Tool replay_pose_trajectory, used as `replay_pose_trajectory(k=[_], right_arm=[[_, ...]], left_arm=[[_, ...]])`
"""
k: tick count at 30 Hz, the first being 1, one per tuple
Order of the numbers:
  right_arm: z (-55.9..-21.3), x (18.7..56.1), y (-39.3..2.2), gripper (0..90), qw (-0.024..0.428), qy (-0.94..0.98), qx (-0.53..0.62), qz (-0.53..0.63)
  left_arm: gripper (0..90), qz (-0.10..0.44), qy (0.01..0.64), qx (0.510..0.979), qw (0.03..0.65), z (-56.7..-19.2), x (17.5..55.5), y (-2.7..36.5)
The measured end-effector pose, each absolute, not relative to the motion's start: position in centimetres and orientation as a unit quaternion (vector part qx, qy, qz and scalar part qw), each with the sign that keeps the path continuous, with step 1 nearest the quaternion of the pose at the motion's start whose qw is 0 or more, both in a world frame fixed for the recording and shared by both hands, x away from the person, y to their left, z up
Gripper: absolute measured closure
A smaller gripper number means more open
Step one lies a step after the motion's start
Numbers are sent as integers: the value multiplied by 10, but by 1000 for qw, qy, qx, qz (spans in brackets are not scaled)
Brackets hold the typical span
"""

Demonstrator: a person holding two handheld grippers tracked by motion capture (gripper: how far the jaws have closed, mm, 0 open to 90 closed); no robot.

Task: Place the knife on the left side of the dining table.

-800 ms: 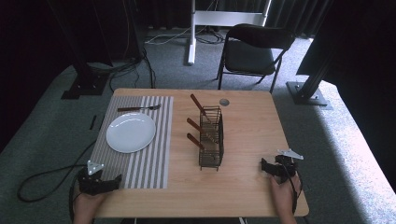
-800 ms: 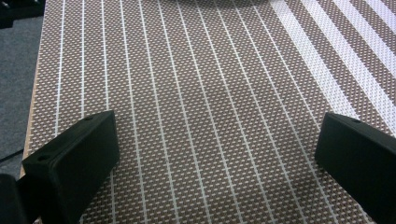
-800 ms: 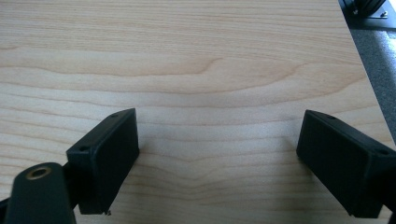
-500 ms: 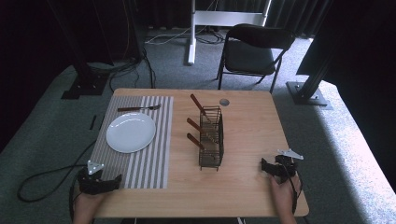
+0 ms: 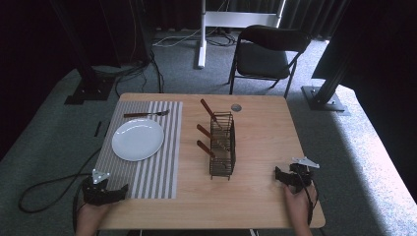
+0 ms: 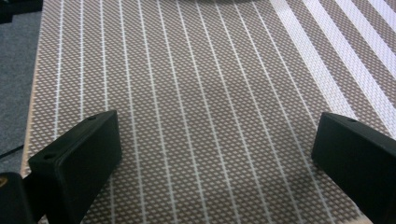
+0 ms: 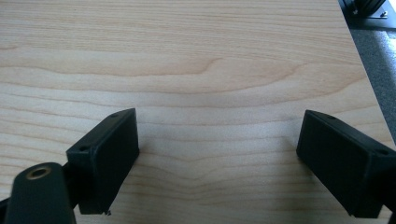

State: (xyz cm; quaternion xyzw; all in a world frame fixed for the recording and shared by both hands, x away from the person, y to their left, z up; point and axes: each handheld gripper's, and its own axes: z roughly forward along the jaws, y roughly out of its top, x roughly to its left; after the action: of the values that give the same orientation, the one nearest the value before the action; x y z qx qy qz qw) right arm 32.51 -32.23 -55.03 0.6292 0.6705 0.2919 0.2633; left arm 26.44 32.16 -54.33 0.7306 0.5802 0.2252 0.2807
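Resting at the worktop (image 5: 255,196) near edge, both grippers released, nothing grasped.
Next, I judge, right gripper (image 5: 281,177) must reach the wire basket (image 5: 222,147); left gripper (image 5: 118,192) waits on the striped mat (image 5: 162,167).

I'm holding the left gripper (image 5: 120,191) low at my near left, jaws spread wide with nothing between them. I'm holding the right gripper (image 5: 278,175) low at my near right, also gaping and empty.
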Motion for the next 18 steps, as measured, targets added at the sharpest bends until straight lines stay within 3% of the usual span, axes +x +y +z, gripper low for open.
replay_pose_trajectory(k=[18], right_arm=[[-550, 325, -322, 122, 263, 670, 629, 292]], left_arm=[[31, 197, 536, 752, 329, -514, 280, 294]])
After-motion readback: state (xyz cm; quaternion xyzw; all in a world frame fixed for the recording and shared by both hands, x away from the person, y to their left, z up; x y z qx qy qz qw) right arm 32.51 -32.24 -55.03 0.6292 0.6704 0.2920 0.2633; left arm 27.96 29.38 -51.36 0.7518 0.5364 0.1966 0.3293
